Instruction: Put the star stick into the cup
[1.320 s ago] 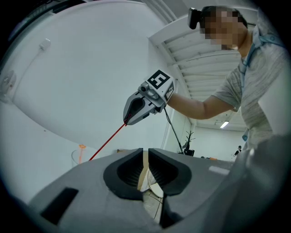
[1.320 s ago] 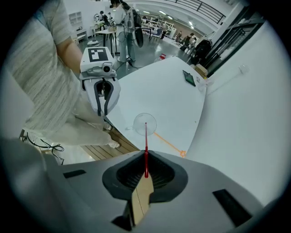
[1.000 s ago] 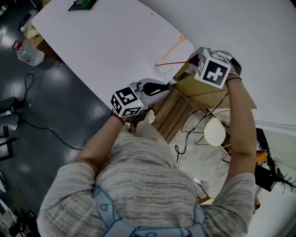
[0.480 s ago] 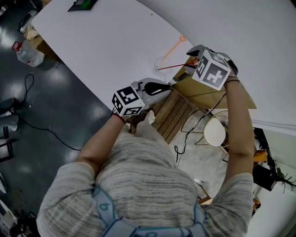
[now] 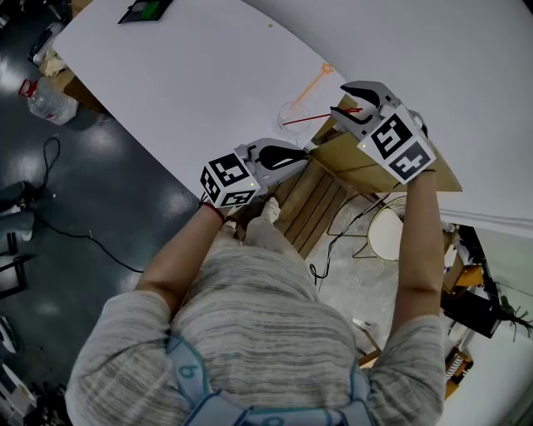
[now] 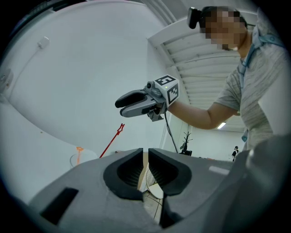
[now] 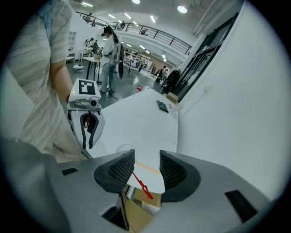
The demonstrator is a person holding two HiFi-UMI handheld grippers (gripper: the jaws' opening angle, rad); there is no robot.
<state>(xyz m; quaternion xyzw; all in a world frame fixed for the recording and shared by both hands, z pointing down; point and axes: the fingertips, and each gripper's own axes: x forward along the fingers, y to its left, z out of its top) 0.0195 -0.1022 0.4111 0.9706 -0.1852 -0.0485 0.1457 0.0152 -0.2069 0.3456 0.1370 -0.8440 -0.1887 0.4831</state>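
A clear cup (image 5: 293,112) stands near the white table's (image 5: 191,75) near edge. The red star stick (image 5: 321,116) leans out of it, star end toward my right gripper (image 5: 340,106). That gripper is open, and nothing touches its pads. In the right gripper view the red stick (image 7: 140,181) shows past the open jaws, with the cup (image 7: 125,150) beyond. An orange stick (image 5: 315,83) slants away from the cup. My left gripper (image 5: 301,155) hovers shut and empty at the table edge. Its view shows the red stick (image 6: 111,141), the cup (image 6: 75,159) and the right gripper (image 6: 119,108).
Wooden slats (image 5: 312,200) and a brown board (image 5: 366,162) lie below the table's near edge. A round stool (image 5: 387,237) stands on the floor. A dark flat device (image 5: 146,8) rests at the table's far end. A water bottle (image 5: 50,96) sits on the floor at left.
My right gripper's jaws have opened and let go of the red star stick. The gripper has tilted and drawn back a little. The stick stays leaning in the cup. The left gripper barely moved.
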